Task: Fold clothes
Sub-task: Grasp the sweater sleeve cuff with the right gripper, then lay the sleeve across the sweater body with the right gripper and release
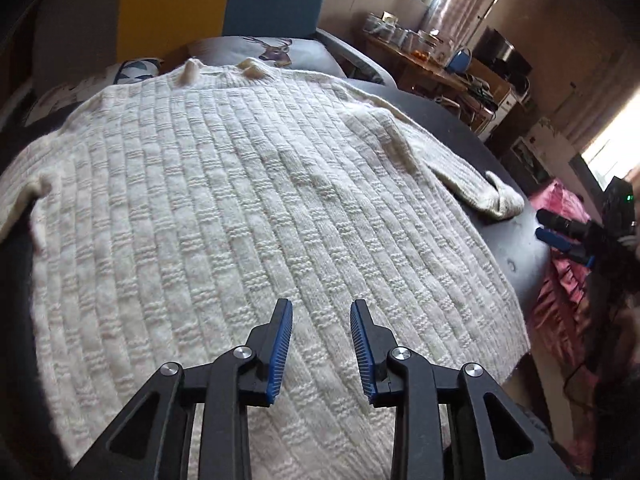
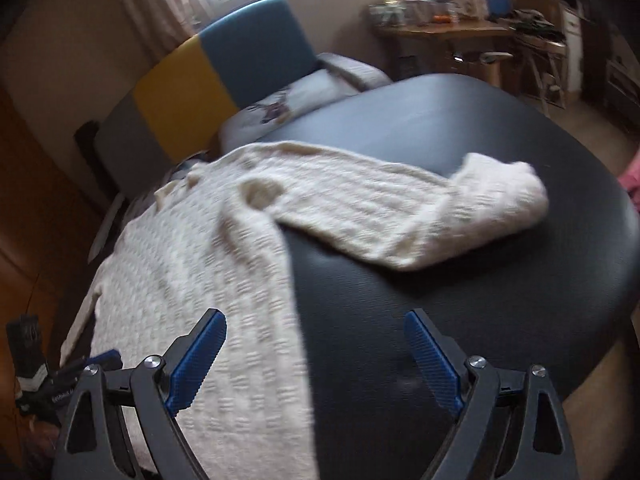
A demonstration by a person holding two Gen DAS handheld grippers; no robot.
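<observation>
A cream knit sweater [image 1: 248, 184] lies spread flat on a black table [image 1: 520, 240], neck toward the far side. Its right sleeve [image 2: 400, 208] stretches across the black table [image 2: 400, 132], and the cuff [image 2: 508, 192] is doubled back. My left gripper [image 1: 321, 308] hovers open over the sweater's lower hem area, nothing between its blue pads. My right gripper [image 2: 316, 320] is open wide above the sweater's right side edge [image 2: 280, 280] and the bare tabletop. The right gripper [image 1: 560, 232] also shows at the right edge of the left wrist view, off the table's side.
A yellow and blue chair back [image 2: 224, 64] and a deer-print cushion [image 1: 276, 50] sit behind the table. A cluttered wooden desk [image 2: 448, 28] stands at the far right. Pink fabric [image 1: 560, 280] lies beside the table's right edge. Bare black tabletop extends right of the sweater.
</observation>
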